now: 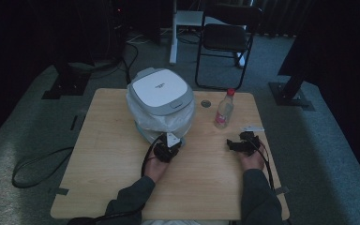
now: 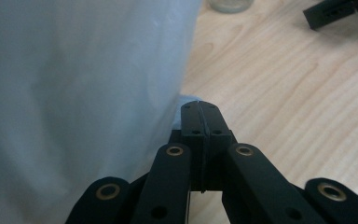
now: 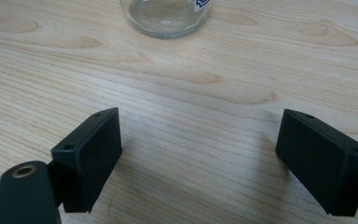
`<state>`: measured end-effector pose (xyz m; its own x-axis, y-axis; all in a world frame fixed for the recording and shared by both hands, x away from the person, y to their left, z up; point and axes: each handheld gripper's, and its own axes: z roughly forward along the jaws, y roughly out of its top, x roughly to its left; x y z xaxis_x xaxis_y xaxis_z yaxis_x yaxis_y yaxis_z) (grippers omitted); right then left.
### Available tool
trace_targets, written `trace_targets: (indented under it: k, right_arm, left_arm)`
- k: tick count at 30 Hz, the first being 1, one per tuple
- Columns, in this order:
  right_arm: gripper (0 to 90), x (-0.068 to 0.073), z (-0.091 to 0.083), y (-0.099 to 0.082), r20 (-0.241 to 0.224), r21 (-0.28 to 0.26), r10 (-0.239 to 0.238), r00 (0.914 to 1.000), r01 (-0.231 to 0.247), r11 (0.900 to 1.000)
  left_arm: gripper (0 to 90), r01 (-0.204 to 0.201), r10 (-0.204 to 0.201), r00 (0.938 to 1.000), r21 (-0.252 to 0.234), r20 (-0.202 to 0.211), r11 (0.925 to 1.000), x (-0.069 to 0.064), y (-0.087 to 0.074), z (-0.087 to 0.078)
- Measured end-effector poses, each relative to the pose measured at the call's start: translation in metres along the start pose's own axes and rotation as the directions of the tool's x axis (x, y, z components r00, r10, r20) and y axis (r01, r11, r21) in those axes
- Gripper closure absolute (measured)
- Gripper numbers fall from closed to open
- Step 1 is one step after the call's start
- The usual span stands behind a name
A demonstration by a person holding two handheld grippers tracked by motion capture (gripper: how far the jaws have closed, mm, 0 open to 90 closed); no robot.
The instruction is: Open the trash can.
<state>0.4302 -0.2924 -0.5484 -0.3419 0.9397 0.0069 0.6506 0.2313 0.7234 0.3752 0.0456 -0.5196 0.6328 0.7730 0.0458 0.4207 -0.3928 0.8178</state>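
Right now your left gripper point(image 2: 199, 108) is clenched, its two black jaws pressed flat together with nothing visibly pinched between them. It sits at the lower middle of the left gripper view, its tip just beside the white plastic bag point(image 2: 74, 93) that covers the left half of that frame; whether tip and bag touch you cannot tell. From above, that gripper point(image 1: 172, 140) sits at the bottom edge of the bag point(image 1: 161, 119), which wraps a bin with a white-and-grey lid point(image 1: 159, 89) at the centre of the tabletop point(image 1: 108, 154). Your right gripper point(image 3: 198, 158) is released, jaws wide apart over bare wood. A clear bottle point(image 3: 168, 16) stands beyond it at the top of the right gripper view; in the high view the red-capped bottle point(image 1: 224, 110) is right of the bin.
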Motion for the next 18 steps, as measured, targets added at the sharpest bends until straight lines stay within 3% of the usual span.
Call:
trace_targets:
  k: [1, 2, 4, 13, 16, 18]
  right_arm:
    - [13.4, 0.000, 0.000, 0.000, 0.000, 0.000, 0.000, 1.0000, 0.000, 1.0000]
    - [13.4, 0.000, 0.000, 0.000, 0.000, 0.000, 0.001, 1.0000, -0.001, 1.0000]
    - [13.4, 0.000, 0.000, 0.000, 0.000, 0.000, 0.000, 1.0000, 0.000, 1.0000]
    - [13.4, 0.000, 0.000, 0.000, 0.001, 0.000, 0.000, 1.0000, 0.000, 1.0000]
    - [13.4, 0.000, 0.000, 0.000, 0.001, 0.000, 0.000, 1.0000, 0.000, 1.0000]
    - [13.4, 0.000, 0.000, 0.000, 0.001, 0.000, 0.001, 1.0000, -0.001, 1.0000]
  left_arm:
    - [90.0, 0.000, 0.000, 1.0000, 0.000, 0.000, 1.0000, 0.000, 0.000, 0.000]
    - [90.0, -0.059, 0.059, 0.9977, 0.001, -0.035, 0.9983, 0.005, 0.002, 0.000]
    - [90.0, -0.083, 0.083, 0.9960, 0.003, -0.034, 0.9965, 0.006, 0.002, 0.003]
    - [90.0, -0.089, 0.089, 0.9950, -0.004, -0.046, 0.9960, 0.007, -0.002, 0.011]
    - [90.0, -0.083, 0.082, 0.9955, -0.009, -0.048, 0.9965, 0.006, -0.004, 0.013]
    - [90.0, -0.058, 0.057, 0.9975, -0.027, -0.041, 0.9980, 0.007, -0.009, 0.014]
